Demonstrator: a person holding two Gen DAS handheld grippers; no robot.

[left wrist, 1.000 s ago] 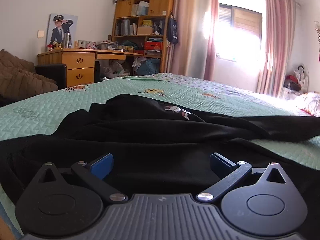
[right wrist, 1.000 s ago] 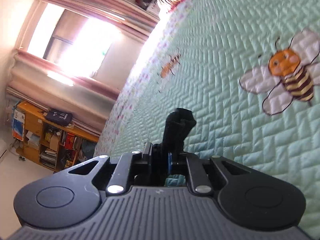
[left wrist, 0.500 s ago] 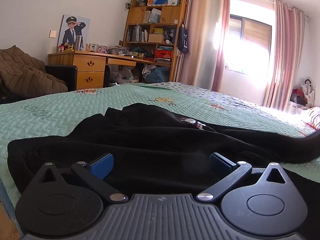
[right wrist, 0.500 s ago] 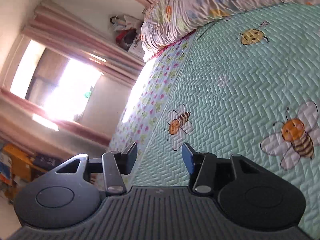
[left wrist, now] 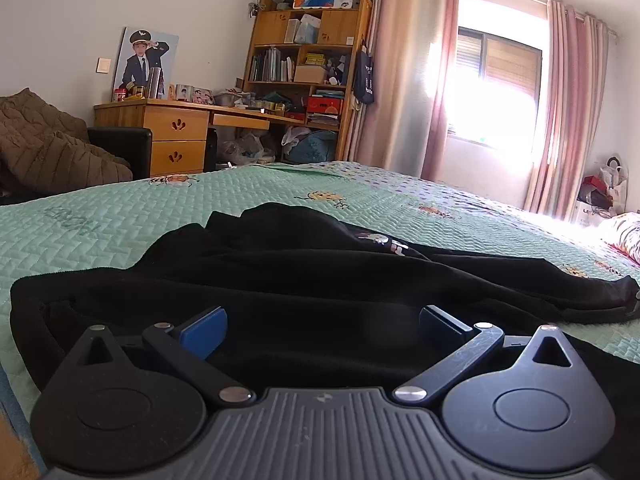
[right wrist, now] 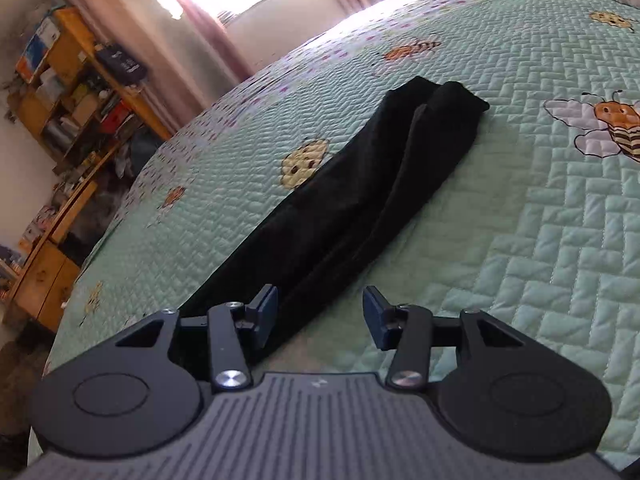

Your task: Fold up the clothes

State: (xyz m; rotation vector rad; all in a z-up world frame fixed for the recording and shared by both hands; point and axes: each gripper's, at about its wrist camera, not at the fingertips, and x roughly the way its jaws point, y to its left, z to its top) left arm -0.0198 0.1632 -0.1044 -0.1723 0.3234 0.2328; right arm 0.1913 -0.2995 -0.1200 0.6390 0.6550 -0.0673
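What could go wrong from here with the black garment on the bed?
1. The sleeve lies twisted and doubled along its length; folding it in like that could trap creases.
2. The body of the black garment is still bunched in ridges, so a fold may come out uneven.
3. Both the left hand-held gripper and right hand-held gripper are open, holding nothing; a shallow pinch could catch only the top layer.

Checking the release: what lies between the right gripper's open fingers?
In the right wrist view, the right gripper is open over bare green quilt; the black sleeve passes by its left finger.
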